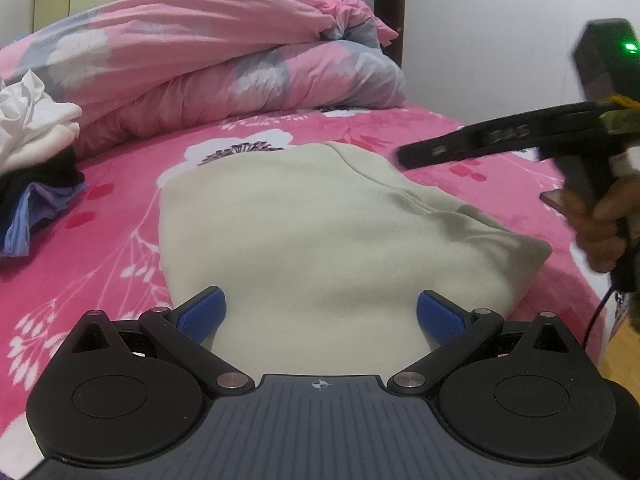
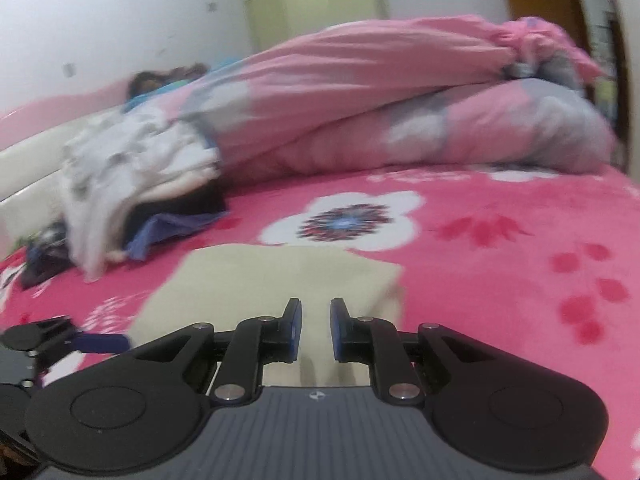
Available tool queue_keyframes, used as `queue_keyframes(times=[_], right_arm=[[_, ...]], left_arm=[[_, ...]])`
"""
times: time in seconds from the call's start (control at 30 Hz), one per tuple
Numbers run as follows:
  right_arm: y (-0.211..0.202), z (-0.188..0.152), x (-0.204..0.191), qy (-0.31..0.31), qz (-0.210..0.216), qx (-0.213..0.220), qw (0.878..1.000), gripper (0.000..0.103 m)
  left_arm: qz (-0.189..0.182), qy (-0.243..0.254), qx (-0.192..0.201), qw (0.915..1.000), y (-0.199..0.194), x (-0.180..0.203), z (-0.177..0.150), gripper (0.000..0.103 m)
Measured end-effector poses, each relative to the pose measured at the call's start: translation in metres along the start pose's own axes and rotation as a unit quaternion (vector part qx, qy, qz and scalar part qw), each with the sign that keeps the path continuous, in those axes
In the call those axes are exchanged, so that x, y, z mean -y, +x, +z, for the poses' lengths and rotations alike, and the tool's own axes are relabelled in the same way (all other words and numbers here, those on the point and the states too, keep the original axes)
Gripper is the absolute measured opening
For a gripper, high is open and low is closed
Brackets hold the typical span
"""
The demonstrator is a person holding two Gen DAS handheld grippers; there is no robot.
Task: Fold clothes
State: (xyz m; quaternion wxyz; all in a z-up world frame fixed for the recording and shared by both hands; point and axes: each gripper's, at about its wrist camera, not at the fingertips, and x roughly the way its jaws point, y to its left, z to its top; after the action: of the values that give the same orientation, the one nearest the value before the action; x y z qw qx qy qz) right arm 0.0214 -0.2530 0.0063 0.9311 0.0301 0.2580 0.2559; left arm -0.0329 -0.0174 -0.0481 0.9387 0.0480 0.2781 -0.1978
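Note:
A cream garment (image 1: 320, 232) lies folded into a rough rectangle on the pink floral bed sheet (image 1: 100, 248). My left gripper (image 1: 320, 316) is open, its blue pads wide apart just above the garment's near edge, holding nothing. My right gripper (image 2: 315, 330) hovers over the garment (image 2: 280, 276) with its jaws narrowed to a small gap and nothing between them. From the left wrist view the right gripper (image 1: 404, 156) appears from the side at the right, held by a hand above the garment's far right corner.
A rolled pink and grey duvet (image 1: 224, 64) lies across the back of the bed. A pile of white, black and blue clothes (image 1: 36, 152) sits at the left, also in the right wrist view (image 2: 132, 200). The bed's right edge (image 1: 592, 304) drops to the floor.

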Motion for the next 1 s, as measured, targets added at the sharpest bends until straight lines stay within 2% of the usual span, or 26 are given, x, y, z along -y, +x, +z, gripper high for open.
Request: queue_keyframes(times=[0.07, 0.17, 0.2, 0.27, 0.33, 0.4, 0.47, 0.57, 0.6, 0.67, 0.77, 0.83, 0.87, 0.93, 1.0], right_arm=[[0.020, -0.003, -0.008, -0.014, 0.027, -0.028, 0.999, 0.015], [0.054, -0.005, -0.004, -0.019, -0.012, -0.056, 0.998, 0.008], [0.057, -0.002, 0.003, 0.000, -0.022, -0.054, 0.998, 0.000], [0.057, 0.008, 0.013, 0.043, -0.050, -0.051, 0.996, 0.000], [0.053, 0.014, 0.011, 0.032, -0.077, -0.046, 0.995, 0.000], [0.043, 0.016, 0.006, 0.023, -0.052, -0.034, 0.998, 0.002], [0.032, 0.012, -0.005, 0.001, -0.004, -0.020, 1.000, 0.002], [0.020, -0.011, -0.025, -0.071, 0.026, -0.029, 0.997, 0.009], [0.012, -0.024, -0.026, -0.091, 0.019, -0.024, 0.995, 0.017], [-0.003, -0.049, -0.027, -0.130, 0.004, -0.014, 0.991, 0.019], [-0.043, -0.071, -0.018, -0.105, 0.014, 0.006, 0.994, 0.019], [-0.065, -0.077, -0.014, -0.088, -0.002, 0.007, 0.996, 0.033], [-0.072, -0.077, -0.014, -0.086, -0.013, 0.007, 0.996, 0.033], [-0.081, -0.071, -0.018, -0.082, -0.022, 0.019, 0.996, 0.033], [-0.080, -0.063, -0.027, -0.088, -0.009, 0.046, 0.995, 0.033]], left_arm=[[-0.004, 0.003, -0.001, 1.0000, -0.001, 0.000, 0.000, 0.103], [-0.012, 0.008, 0.002, 0.9999, -0.002, 0.000, -0.001, 0.103], [-0.014, 0.010, 0.003, 0.9999, -0.003, 0.000, -0.002, 0.103], [-0.016, 0.011, 0.005, 0.9998, -0.005, 0.000, -0.005, 0.103], [-0.019, 0.013, 0.007, 0.9997, -0.006, 0.001, -0.006, 0.103], [-0.021, 0.015, 0.008, 0.9996, -0.007, 0.001, -0.007, 0.103], [-0.022, 0.015, 0.007, 0.9996, -0.007, 0.001, -0.007, 0.103], [-0.023, 0.018, 0.004, 0.9996, -0.009, 0.001, -0.007, 0.103], [-0.023, 0.021, 0.002, 0.9995, -0.011, 0.001, -0.007, 0.103], [-0.026, 0.032, 0.002, 0.9991, -0.015, 0.003, -0.010, 0.103], [-0.031, 0.052, -0.001, 0.9982, -0.020, 0.004, -0.014, 0.103], [-0.036, 0.057, -0.007, 0.9977, -0.024, 0.003, -0.015, 0.103], [-0.037, 0.057, -0.009, 0.9977, -0.027, 0.001, -0.015, 0.103], [-0.035, 0.043, -0.007, 0.9984, -0.033, -0.004, -0.013, 0.103], [-0.032, 0.019, 0.002, 0.9993, -0.038, -0.010, -0.010, 0.103]])
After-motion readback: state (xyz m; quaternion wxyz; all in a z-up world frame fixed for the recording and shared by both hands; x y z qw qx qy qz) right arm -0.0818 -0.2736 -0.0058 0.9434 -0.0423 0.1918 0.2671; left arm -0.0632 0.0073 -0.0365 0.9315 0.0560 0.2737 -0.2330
